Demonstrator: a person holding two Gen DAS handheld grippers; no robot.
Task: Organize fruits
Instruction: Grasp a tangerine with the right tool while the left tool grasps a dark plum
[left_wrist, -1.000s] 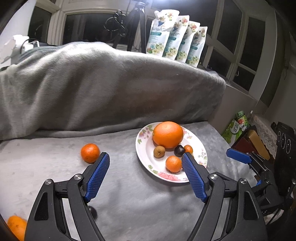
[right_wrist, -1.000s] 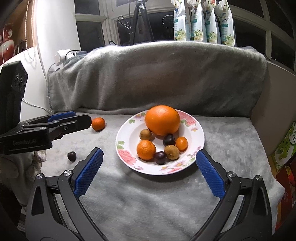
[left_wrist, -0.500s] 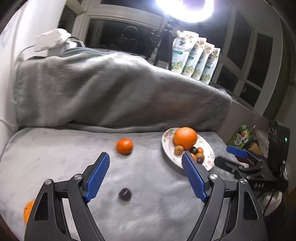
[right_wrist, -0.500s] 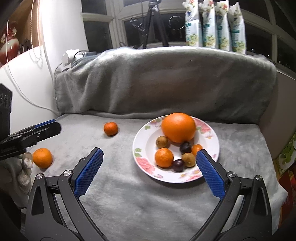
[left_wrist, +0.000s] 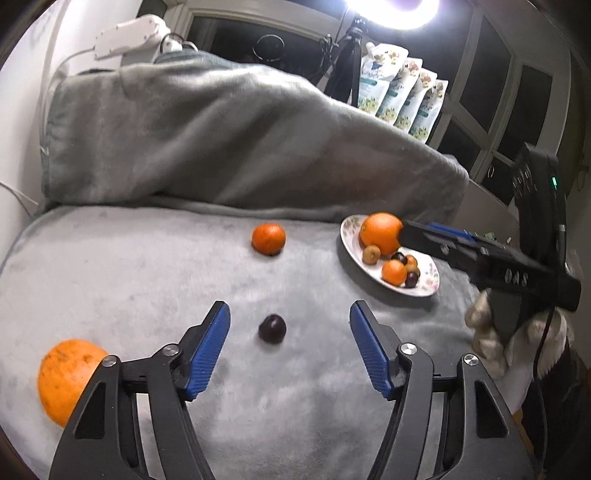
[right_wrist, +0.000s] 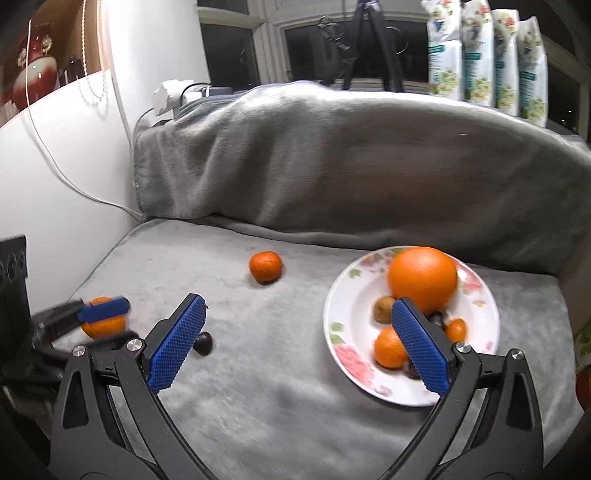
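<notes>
A grey blanket (left_wrist: 147, 266) covers a flat surface, and loose fruit is scattered across it. At the far left, near the blanket's front edge, a large orange (left_wrist: 66, 376) is seen, partly hidden behind the left gripper's arm. The left gripper (left_wrist: 290, 332) is held with its jaws wide apart and empty, and a small dark plum (left_wrist: 272, 328) lies between the two blue pads, a little ahead of them. The plum appears to be the fruit in hand; it is best approached low and centred, and closed on gently, since a small round fruit is likely to roll on soft cloth. Further back, a mandarin (left_wrist: 268, 239) sits alone with open blanket all around. To the right, a flowered plate (right_wrist: 347, 354) is filled with a big orange and several small fruits. The right gripper (right_wrist: 299, 328) is held beside it, jaws apart and empty. The plate lies close to the blanket's right edge, so little room is left there.
</notes>
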